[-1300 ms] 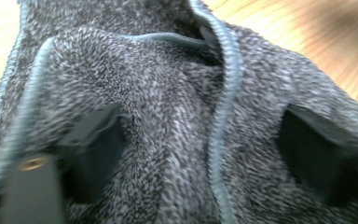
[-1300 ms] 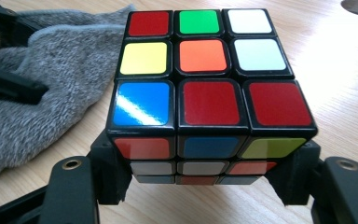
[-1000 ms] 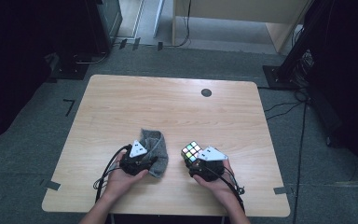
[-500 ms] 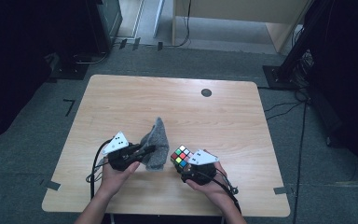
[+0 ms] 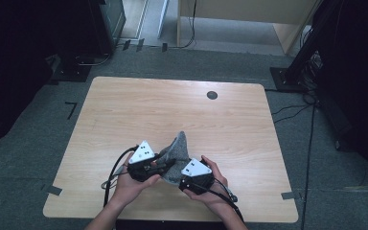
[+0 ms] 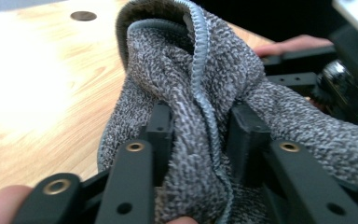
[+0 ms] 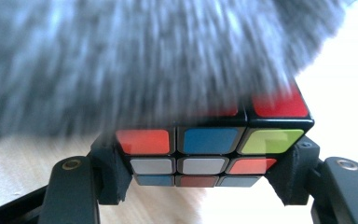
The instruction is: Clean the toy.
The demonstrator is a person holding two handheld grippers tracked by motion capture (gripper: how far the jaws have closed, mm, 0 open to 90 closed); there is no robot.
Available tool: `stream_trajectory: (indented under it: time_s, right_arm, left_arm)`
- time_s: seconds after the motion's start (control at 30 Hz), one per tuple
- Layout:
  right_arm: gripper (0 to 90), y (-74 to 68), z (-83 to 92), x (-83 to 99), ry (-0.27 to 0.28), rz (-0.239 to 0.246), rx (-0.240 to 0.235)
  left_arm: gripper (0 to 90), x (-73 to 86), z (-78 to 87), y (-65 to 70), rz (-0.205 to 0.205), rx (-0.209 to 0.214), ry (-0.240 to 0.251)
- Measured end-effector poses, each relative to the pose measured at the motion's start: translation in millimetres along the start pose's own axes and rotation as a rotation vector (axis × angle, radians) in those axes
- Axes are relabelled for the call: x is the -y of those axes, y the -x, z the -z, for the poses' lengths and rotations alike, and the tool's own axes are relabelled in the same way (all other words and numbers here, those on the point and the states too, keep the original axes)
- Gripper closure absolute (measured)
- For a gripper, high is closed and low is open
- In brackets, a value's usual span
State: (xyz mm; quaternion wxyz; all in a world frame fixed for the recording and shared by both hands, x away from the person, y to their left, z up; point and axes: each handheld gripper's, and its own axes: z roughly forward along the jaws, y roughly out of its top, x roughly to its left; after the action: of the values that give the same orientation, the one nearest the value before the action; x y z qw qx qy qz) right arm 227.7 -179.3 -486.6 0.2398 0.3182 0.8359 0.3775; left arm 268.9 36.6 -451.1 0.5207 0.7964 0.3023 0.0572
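Observation:
A grey knitted cloth [image 5: 178, 149] with a light blue hem rises in a peak near the table's [image 5: 172, 105] front edge. My left gripper [image 5: 165, 166] grips a fold of that cloth [image 6: 200, 70]. Its jaws have just been opening a little, and the fold still sits pinched between the pads [image 6: 161, 122]. My right gripper [image 5: 182, 178] is shut on a Rubik's cube [image 7: 209, 140], held by its two sides. The cloth [image 7: 144, 60] lies blurred over the cube's top and hides the cube in the high view. The two hands are close together, almost touching.
A small black round disc [image 5: 212, 95] sits in the table's far right part. Cables trail from both grippers over the front edge. Dark equipment stands [image 5: 311, 52] and floor cables surround the table.
The left gripper has lifted the cloth off the table and carried it right. The right gripper has brought the cube left, under the cloth, which now covers it.

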Motion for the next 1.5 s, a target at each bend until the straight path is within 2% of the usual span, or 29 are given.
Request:
stream_trajectory:
  time_s: [0.07,0.1,0.13,0.2,0.23,0.33,0.4,0.47,0.53,0.57,0.6,0.63,0.67,0.77,0.8,0.83,0.87,0.9,1.0,1.03,1.07,1.1,1.13,1.23,1.33,1.37,1.4,1.47,1.5]
  right_arm:
    - [34.2,2.1,0.8,-0.3,0.007,-0.006,0.002]
    - [34.3,1.4,-0.1,-0.8,0.010,-0.010,0.003]
    - [34.3,1.4,-0.1,-0.8,0.010,-0.010,0.003]
    - [34.3,-1.5,-1.3,-1.2,0.010,0.013,0.023]
    - [34.3,-1.5,-1.3,-1.2,0.010,0.013,0.023]
    - [34.4,-1.6,2.0,-0.6,0.026,0.012,0.030]
    - [34.4,0.0,3.3,-1.2,0.029,0.021,0.044]
    - [34.4,1.0,3.6,-0.4,0.034,0.005,0.043]
    - [34.4,1.2,3.6,-0.7,0.040,0.001,0.040]
    - [34.4,1.9,4.9,-2.0,0.052,-0.002,0.037]
    - [34.4,1.9,4.9,-2.0,0.052,-0.002,0.037]
    - [34.3,1.2,6.2,-2.6,0.062,0.011,0.040]
    - [34.3,1.2,6.2,-2.6,0.062,0.011,0.040]
    - [34.4,-1.3,6.2,-0.9,0.052,0.042,0.055]
    - [34.4,-1.9,5.8,-1.0,0.052,0.050,0.058]
    - [34.4,-2.2,5.3,-1.4,0.048,0.050,0.065]
    - [34.4,-2.1,5.2,-1.9,0.051,0.040,0.067]
    - [34.4,-1.1,5.9,-2.2,0.059,0.034,0.064]
    - [34.4,-0.6,7.3,-3.0,0.068,0.023,0.058]
    - [34.4,-0.4,7.1,-2.9,0.069,0.023,0.057]
    - [34.4,-1.1,7.8,-3.2,0.071,0.019,0.055]
    - [34.4,-1.9,7.9,-3.1,0.069,0.028,0.061]
    - [34.4,-1.9,7.9,-3.1,0.069,0.028,0.061]
    - [34.4,-1.8,7.9,-1.7,0.058,0.038,0.082]
    - [34.4,-0.3,8.9,-1.9,0.067,0.023,0.075]
    - [34.4,0.8,8.7,-2.6,0.078,0.017,0.069]
    - [34.4,0.8,8.7,-2.6,0.078,0.017,0.069]
    - [34.4,0.0,8.4,-3.1,0.080,0.009,0.060]
    - [34.4,-1.0,8.0,-3.0,0.073,0.021,0.063]
  left_arm:
    - [65.9,0.2,-0.5,-0.5,0.025,0.033,0.005]
    - [57.3,0.3,-2.3,2.3,0.018,0.066,0.006]
    - [57.3,0.4,-4.9,7.7,-0.012,0.087,-0.001]
    - [41.8,-0.6,-9.6,19.1,-0.086,0.023,-0.031]
    - [41.8,-1.3,-10.6,18.9,-0.083,0.016,-0.039]
    - [38.9,-1.1,-7.7,2.0,0.038,0.055,-0.026]
    - [54.8,0.2,-2.9,-6.5,0.088,0.076,-0.007]
    - [68.2,-0.7,-1.4,-5.3,0.092,0.088,0.004]
    - [67.8,-2.3,-1.7,3.7,0.077,0.080,0.030]
    - [53.7,-3.3,-3.1,9.6,0.062,0.066,0.035]
    - [53.7,-4.2,-5.8,14.6,0.043,0.040,0.018]
    - [38.7,-4.5,-9.2,16.9,0.042,0.029,-0.002]
    - [38.7,-4.4,-11.2,16.2,0.054,0.037,-0.012]
    - [32.2,-0.9,-12.8,-2.3,0.175,0.132,-0.052]
    - [44.2,1.3,-8.9,-6.9,0.202,0.157,-0.020]
    - [61.1,2.7,-4.2,-9.0,0.214,0.131,0.022]
    - [70.2,2.7,-1.2,-10.4,0.219,0.113,0.042]
    - [71.4,1.7,0.0,-11.5,0.229,0.123,0.045]
    - [66.4,-0.1,-2.3,-6.4,0.214,0.126,0.028]
    - [58.2,-0.4,-5.6,-2.5,0.216,0.125,0.012]
    - [38.7,-0.7,-9.8,1.3,0.211,0.127,-0.013]
    - [36.2,-0.7,-12.4,3.7,0.203,0.130,-0.025]
    - [36.2,-1.0,-12.8,4.0,0.196,0.125,-0.030]
    - [68.0,-2.4,-3.9,-2.8,0.184,0.107,-0.010]
    - [68.6,-2.4,2.9,-8.0,0.222,0.071,0.016]
    - [61.3,-2.5,2.4,-6.1,0.212,0.076,0.021]
    - [61.3,-2.9,-0.6,-1.9,0.205,0.097,0.009]
    - [40.3,-4.3,-10.3,10.7,0.150,0.106,-0.050]
    - [32.4,-4.7,-13.3,15.7,0.114,0.085,-0.064]
